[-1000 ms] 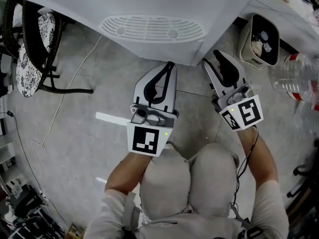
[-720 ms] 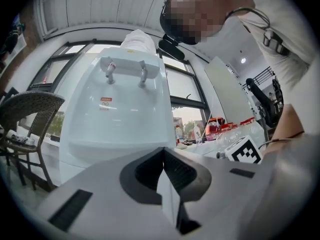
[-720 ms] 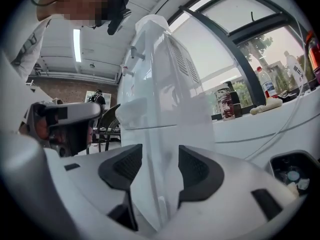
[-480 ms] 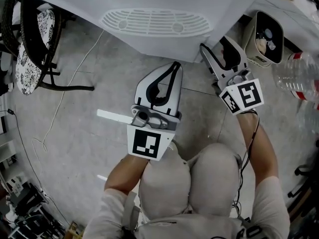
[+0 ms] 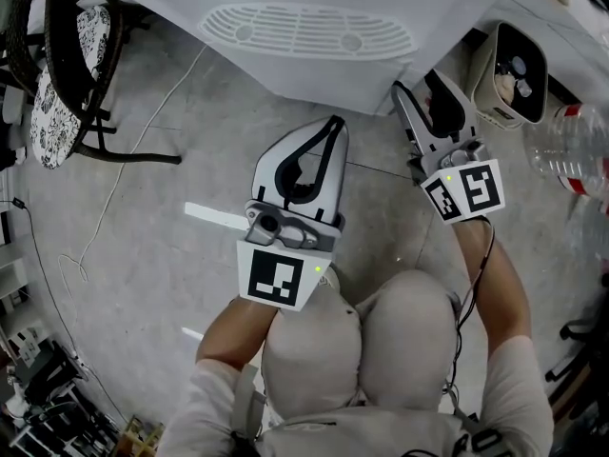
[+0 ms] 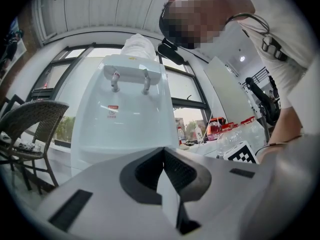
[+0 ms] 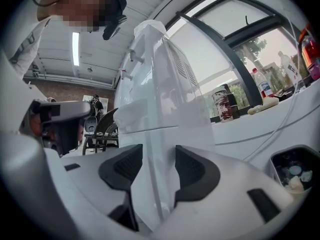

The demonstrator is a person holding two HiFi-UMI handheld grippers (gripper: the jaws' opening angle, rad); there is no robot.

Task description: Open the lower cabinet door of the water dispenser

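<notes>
Right claw [image 7: 156, 156] is open at the front right corner of the tall white plastic water dispenser [image 5: 304, 36]. Its jaws just spread wide, then eased in a hair. The edge of the white lower cabinet door [image 7: 137, 136] sits in the gap, pads not squeezing it. Left claw [image 5: 332, 124] is pinched shut on nothing, just in front of the dispenser.
</notes>
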